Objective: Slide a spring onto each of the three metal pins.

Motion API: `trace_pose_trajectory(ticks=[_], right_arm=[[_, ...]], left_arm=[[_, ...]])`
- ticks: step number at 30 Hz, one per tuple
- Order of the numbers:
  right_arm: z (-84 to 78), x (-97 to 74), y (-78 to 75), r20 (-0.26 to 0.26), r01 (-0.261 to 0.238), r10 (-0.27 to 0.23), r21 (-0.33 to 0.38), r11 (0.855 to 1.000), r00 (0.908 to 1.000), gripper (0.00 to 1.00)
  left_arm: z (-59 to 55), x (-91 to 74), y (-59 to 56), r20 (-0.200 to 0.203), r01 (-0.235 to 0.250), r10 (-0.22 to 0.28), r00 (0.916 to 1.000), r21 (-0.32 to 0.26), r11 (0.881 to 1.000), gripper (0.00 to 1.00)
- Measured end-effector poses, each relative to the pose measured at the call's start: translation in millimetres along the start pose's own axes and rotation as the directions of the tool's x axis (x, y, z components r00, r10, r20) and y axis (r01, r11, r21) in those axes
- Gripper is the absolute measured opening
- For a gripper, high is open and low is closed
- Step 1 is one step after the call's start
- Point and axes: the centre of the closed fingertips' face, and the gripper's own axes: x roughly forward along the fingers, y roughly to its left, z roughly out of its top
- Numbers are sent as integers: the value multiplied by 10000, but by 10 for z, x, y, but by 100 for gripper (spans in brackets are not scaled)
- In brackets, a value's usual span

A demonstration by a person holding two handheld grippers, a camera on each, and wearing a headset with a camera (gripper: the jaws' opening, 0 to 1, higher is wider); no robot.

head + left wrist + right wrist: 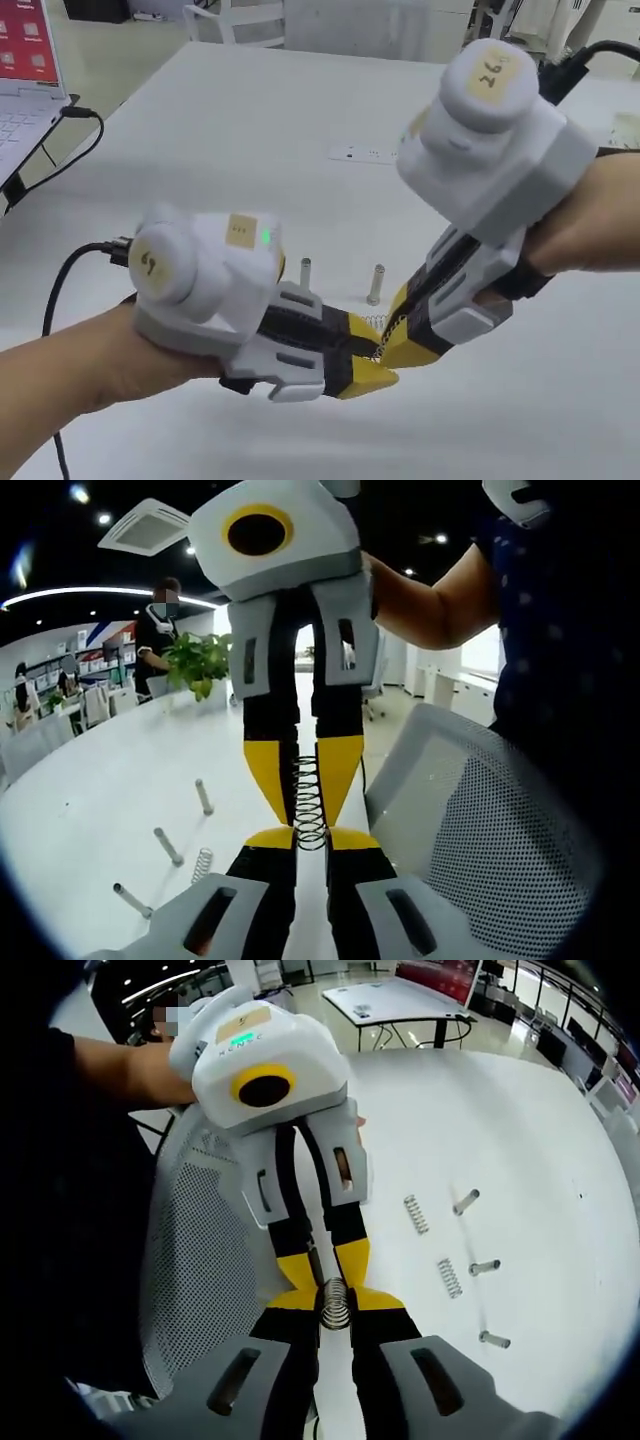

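Observation:
A small spring hangs in the air between the yellow tips of both grippers, which meet nose to nose. My left gripper is shut on one end of the spring, and my right gripper is shut on the other end. In the head view the left gripper comes from the lower left and the right gripper from the upper right. Three metal pins stand bare on the white table, with two loose springs lying beside them.
Two pins stand just behind the grippers, with a loose spring near them. A power strip lies further back and a laptop at the far left. A mesh chair is close by.

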Motion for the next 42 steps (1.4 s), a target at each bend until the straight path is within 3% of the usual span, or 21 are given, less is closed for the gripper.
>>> trace_pose_trajectory(ticks=[6,25,36,42], right_arm=[[9,-18,-33,-52,32,-32,23,10000,10000,8],[-39,-132,-209,-51,457,-456,240,9987,9989,9],[-62,-149,-280,-24,665,-664,363,9971,9978,9],[-99,-170,-318,-77,772,-770,436,9961,9970,9]], left_arm=[[17,-8,36,153,-103,106,9998,-228,9997,4],[-64,-130,104,81,-242,250,9997,-854,9961,32],[-196,-336,225,-67,-910,909,9958,-1303,9873,48],[-298,-453,310,-179,-1489,1479,9888,-1453,9781,56]])
